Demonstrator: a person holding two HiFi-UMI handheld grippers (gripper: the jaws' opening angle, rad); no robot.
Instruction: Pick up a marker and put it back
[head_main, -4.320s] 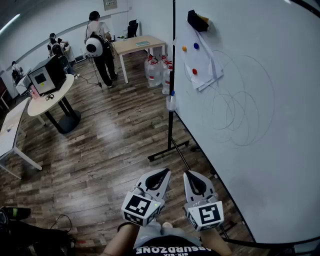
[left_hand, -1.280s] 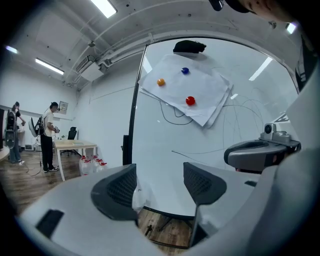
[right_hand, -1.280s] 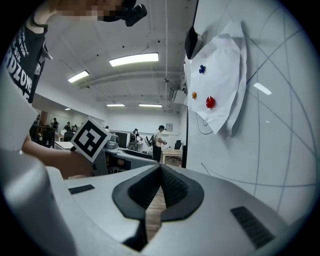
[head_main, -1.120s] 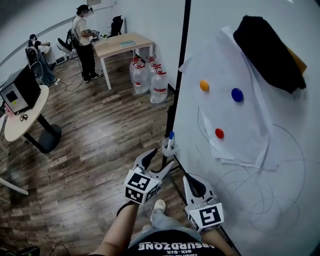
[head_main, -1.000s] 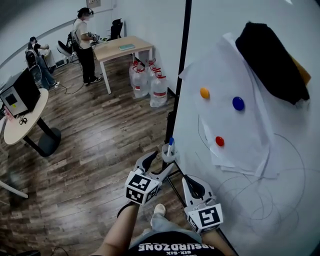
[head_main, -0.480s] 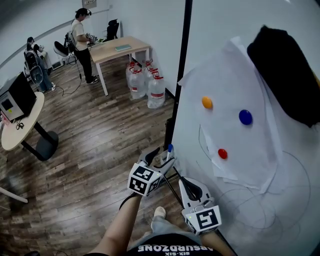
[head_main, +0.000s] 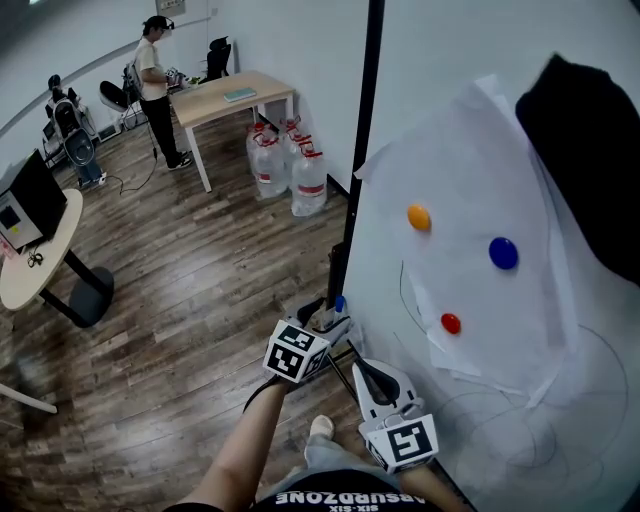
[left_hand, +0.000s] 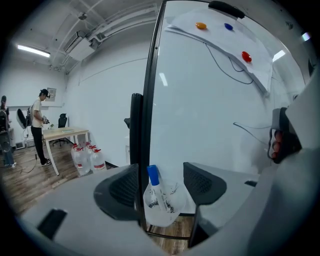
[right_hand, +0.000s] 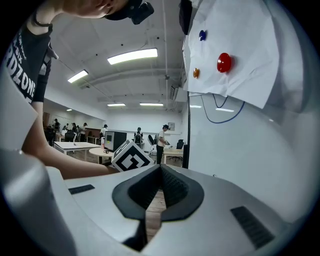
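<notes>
The only readable print was on your own shirt (head_main: 335, 497), where "ABSURDZONE" showed upside down at the bottom of the head view; the smudged print on the marker (left_hand: 157, 191) and on the jugs (head_main: 288, 165) was too small to read. Your left gripper (left_hand: 160, 184) had its jaws spread wide, and the marker stood between them, blue cap up and leaning, inside a clear cup (left_hand: 171, 209) hung by the post (left_hand: 147, 100) at the edge of the whiteboard (left_hand: 200, 115). The pads sat to either side of the cup, and no contact with it showed. In the head view that gripper (head_main: 325, 315) was up against the cup, with only the cap of the marker (head_main: 340, 303) showing. Your right gripper (right_hand: 160, 187) was clenched on nothing and hung lower, near the board (head_main: 450, 100) and close to your body (head_main: 368, 372). Paper sheets (head_main: 470, 150) were pinned to the board by an orange magnet (head_main: 418, 217), a blue magnet (head_main: 503, 253) and a red magnet (head_main: 451, 323), with a black cloth (head_main: 590, 150) over their top corner. The post stood directly behind the cup. Beyond it were the jugs on the floor, a desk (head_main: 230, 95), a person (head_main: 155, 90) standing there, and a round table (head_main: 40, 262).
</notes>
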